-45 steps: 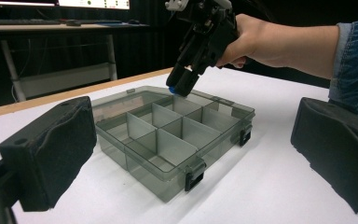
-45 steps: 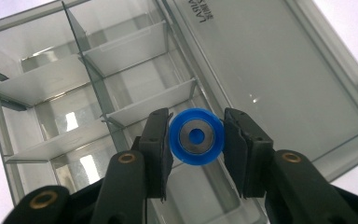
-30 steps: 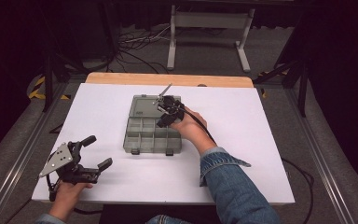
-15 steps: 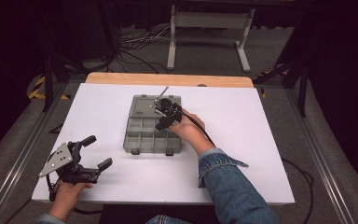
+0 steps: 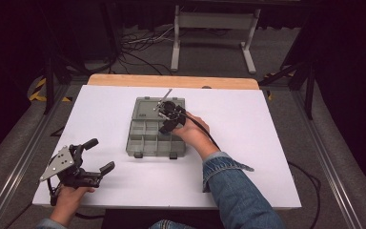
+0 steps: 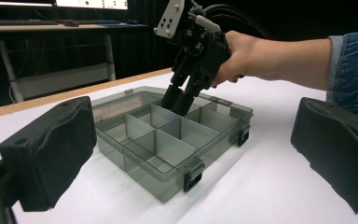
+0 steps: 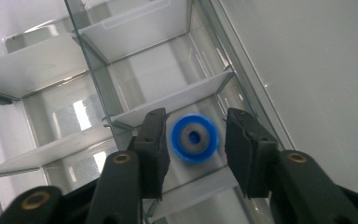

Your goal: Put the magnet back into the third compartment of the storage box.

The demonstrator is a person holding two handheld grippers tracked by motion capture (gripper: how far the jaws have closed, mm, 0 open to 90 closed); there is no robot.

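Note:
A smoky clear organizer box (image 5: 143, 139) with several compartments lies open at the table's middle. My right gripper (image 5: 166, 127) points down into a compartment on its right side. In the right gripper view the jaws (image 7: 193, 127) stand apart around a blue ring (image 7: 194, 138) with a grey centre. The ring is blurred, and a small gap shows on each side of it. In the left gripper view the right gripper (image 6: 178, 100) dips between the box's (image 6: 168, 140) dividers. My left gripper (image 5: 101, 155) rests open at the table's front left, with nothing between its pads (image 6: 51, 149).
The white table (image 5: 267, 157) ends in a wooden strip (image 5: 171, 81) at the far edge. A metal stand (image 5: 214, 28) and cables lie on the floor beyond. The box's lid (image 5: 147, 106) lies flat behind its compartments.
My right gripper has moved slightly down and left, into the box. The left gripper has not moved.

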